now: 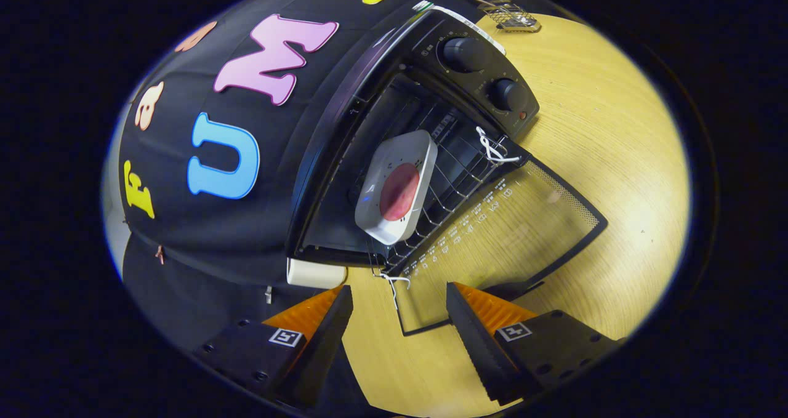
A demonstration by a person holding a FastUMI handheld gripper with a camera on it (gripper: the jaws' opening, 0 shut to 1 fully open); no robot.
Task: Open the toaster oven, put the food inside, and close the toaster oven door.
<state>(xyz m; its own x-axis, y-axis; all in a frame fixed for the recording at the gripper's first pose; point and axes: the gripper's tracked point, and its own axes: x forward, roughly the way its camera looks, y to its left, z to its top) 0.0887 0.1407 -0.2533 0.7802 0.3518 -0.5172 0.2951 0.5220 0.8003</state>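
Spread wide, the gripper holds nothing; its two black fingers rise from the bottom of the frame, with bare wooden table between them. Just ahead of the fingertips lies the toaster oven's glass door, folded fully down flat on the table at centre right, its near edge reaching between the fingers. Beyond it the black toaster oven stands open at centre frame, two dials on its control panel toward the upper right. On the wire rack inside the oven sits a white tray carrying a round reddish piece of food. White string is tied at the rack's corner. A small wire rack lies on the table at the top, behind the oven.
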